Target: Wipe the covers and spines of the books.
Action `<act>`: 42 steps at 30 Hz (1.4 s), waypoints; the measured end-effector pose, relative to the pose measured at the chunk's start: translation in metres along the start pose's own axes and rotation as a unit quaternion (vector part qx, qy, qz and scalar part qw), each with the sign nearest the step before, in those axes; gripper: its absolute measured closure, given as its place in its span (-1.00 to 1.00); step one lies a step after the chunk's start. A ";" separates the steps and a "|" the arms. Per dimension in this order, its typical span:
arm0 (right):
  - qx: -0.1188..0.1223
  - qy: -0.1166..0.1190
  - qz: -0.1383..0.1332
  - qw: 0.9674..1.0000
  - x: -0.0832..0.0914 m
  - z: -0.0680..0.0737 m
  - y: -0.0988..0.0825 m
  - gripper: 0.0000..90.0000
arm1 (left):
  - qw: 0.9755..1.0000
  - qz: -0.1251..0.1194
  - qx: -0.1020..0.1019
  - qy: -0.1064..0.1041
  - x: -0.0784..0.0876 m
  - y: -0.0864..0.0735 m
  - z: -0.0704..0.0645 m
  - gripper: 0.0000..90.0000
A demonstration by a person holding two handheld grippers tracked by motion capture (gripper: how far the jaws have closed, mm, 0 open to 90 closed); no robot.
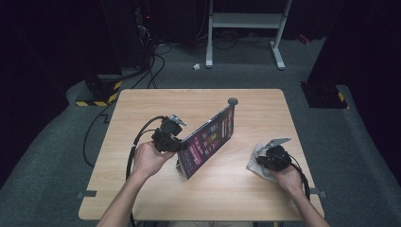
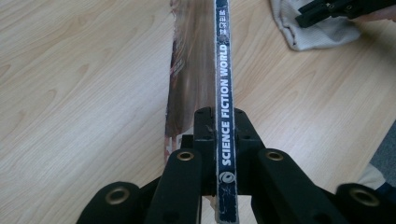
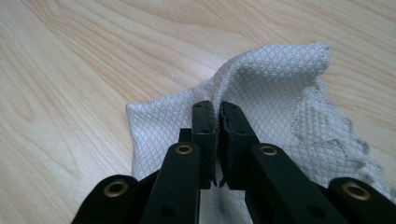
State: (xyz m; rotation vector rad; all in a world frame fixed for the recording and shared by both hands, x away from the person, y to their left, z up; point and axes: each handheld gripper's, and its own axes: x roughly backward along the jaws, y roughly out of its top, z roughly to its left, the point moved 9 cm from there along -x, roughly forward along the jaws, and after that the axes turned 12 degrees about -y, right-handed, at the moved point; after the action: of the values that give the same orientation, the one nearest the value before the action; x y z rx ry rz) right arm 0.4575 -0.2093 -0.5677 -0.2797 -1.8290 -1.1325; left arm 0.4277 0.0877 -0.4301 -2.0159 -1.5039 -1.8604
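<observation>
Left claw (image 2: 219, 119): closed on the spine of the magazine (image 2: 223, 84), one jaw on each side of it. In the high view the left claw (image 1: 178, 143) sits at the near-left end of the magazine (image 1: 210, 139), held by the person's left hand (image 1: 149, 158).
Magazine: stands on edge on the counter (image 1: 156, 101), tilted, running from near centre toward the far middle. Its spine reads "SCIENCE FICTION WORLD"; its dark cover with coloured print faces the right side.
Right claw (image 3: 217, 126): jaws almost together, pinching a raised fold of the cloth (image 3: 280, 88) between the pads. In the high view the right claw (image 1: 265, 158) is at the right side of the counter, held by the person's right hand (image 1: 288, 179).
Cloth: white, with a diamond-pattern weave, lying on the counter by the right edge, well apart from the magazine; one fold is drawn up between the jaws, and the rest lies flat. The cloth (image 1: 257, 161) lies partly under the right claw.
Counter: light wood grain.
</observation>
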 end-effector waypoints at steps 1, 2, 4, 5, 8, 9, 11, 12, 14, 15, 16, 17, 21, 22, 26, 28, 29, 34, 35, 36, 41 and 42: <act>0.001 0.004 -0.006 1.000 0.001 0.001 0.002 0.89 | 1.000 -0.001 -0.001 -0.002 -0.001 0.001 -0.002 0.87; -0.001 0.006 -0.008 1.000 0.003 0.003 0.004 0.89 | 1.000 -0.001 -0.002 -0.004 -0.002 0.002 -0.003 0.87; 0.002 0.010 -0.016 1.000 0.006 0.006 0.008 0.89 | 1.000 -0.001 -0.006 -0.008 -0.003 0.004 -0.008 0.87; 0.002 0.014 -0.022 1.000 0.008 0.008 0.011 0.89 | 1.000 -0.001 -0.006 -0.010 -0.004 0.005 -0.009 0.87; 0.004 0.024 -0.042 0.999 0.011 0.012 0.020 0.89 | 1.000 -0.001 -0.013 -0.015 -0.006 0.008 -0.016 0.87; 0.002 0.026 -0.047 0.999 0.012 0.014 0.022 0.89 | 1.000 -0.002 -0.014 -0.017 -0.007 0.009 -0.018 0.87; 0.002 0.031 -0.055 0.998 0.013 0.017 0.028 0.89 | 1.000 -0.001 -0.017 -0.020 -0.008 0.011 -0.021 0.87; 0.001 0.034 -0.061 0.998 0.013 0.019 0.032 0.89 | 1.000 -0.002 -0.018 -0.022 -0.009 0.011 -0.023 0.87; 0.002 0.035 -0.067 0.997 0.013 0.023 0.038 0.89 | 1.000 -0.001 -0.020 -0.024 -0.011 0.011 -0.024 0.87; 0.001 0.037 -0.070 0.997 0.012 0.025 0.042 0.89 | 1.000 -0.001 -0.019 -0.025 -0.012 0.011 -0.025 0.87; -0.001 0.040 -0.075 0.996 0.011 0.028 0.046 0.89 | 1.000 -0.002 -0.018 -0.025 -0.013 0.010 -0.025 0.87; -0.003 0.045 -0.078 0.996 0.008 0.031 0.051 0.89 | 1.000 0.000 -0.018 -0.024 -0.013 0.009 -0.025 0.87; 0.005 0.049 -0.075 0.996 -0.005 0.042 0.062 0.88 | 1.000 0.002 -0.015 -0.023 -0.014 0.007 -0.024 0.87; 0.005 0.050 -0.070 0.996 -0.009 0.045 0.064 0.87 | 1.000 0.006 -0.018 -0.021 -0.014 0.006 -0.024 0.87; 0.011 0.036 -0.053 0.998 -0.022 0.049 0.067 0.56 | 1.000 0.012 -0.021 -0.013 -0.013 0.005 -0.023 0.86; 0.013 0.017 -0.040 0.999 -0.026 0.046 0.064 0.33 | 1.000 0.015 -0.023 -0.010 -0.013 0.005 -0.022 0.86; 0.015 0.014 -0.036 0.999 -0.027 0.044 0.062 0.24 | 1.000 0.016 -0.023 -0.010 -0.013 0.005 -0.022 0.86; 0.004 0.009 -0.024 1.000 -0.031 0.038 0.060 0.17 | 0.999 0.022 -0.028 -0.010 -0.014 0.004 -0.023 0.86; 0.003 0.010 -0.021 1.000 -0.033 0.038 0.060 0.22 | 0.999 0.023 -0.028 -0.010 -0.014 0.004 -0.023 0.86; 0.004 0.014 -0.020 1.000 -0.035 0.039 0.060 0.29 | 0.999 0.024 -0.028 -0.012 -0.014 0.003 -0.023 0.86; -0.003 0.005 -0.019 1.000 -0.044 0.037 0.060 0.77 | 0.999 0.027 -0.026 -0.012 -0.014 0.002 -0.023 0.86; -0.005 -0.005 -0.020 1.000 -0.044 0.033 0.061 0.82 | 0.999 0.027 -0.025 -0.012 -0.014 0.002 -0.023 0.86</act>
State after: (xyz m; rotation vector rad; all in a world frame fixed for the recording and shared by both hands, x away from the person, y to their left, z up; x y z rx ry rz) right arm 0.4984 -0.1379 -0.5719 -0.2568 -1.8441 -1.1704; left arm 0.4138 0.0647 -0.4333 -2.0864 -1.4075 -1.8793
